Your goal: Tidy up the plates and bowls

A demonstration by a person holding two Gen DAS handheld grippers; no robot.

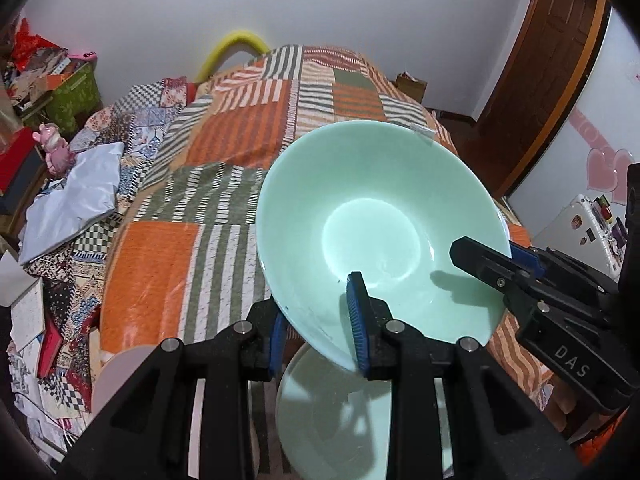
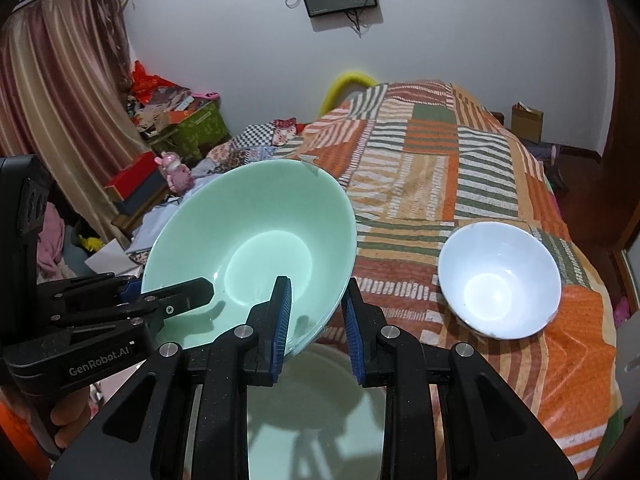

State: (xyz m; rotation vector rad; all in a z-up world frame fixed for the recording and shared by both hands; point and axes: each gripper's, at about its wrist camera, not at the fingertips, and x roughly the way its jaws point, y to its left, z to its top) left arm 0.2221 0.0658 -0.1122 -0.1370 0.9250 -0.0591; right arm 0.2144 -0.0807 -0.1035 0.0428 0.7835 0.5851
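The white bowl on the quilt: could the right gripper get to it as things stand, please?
Probably not yet: the right gripper is shut on the green bowl. The path to the white bowl looks free.

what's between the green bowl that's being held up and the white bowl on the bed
Only bare patchwork quilt separates the green bowl from the white bowl, as the right wrist view shows.

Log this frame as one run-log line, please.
phase: carrying | left gripper: shut on green bowl rim | right gripper: shut on same rim | below: green plate | white bowl: on bedspread
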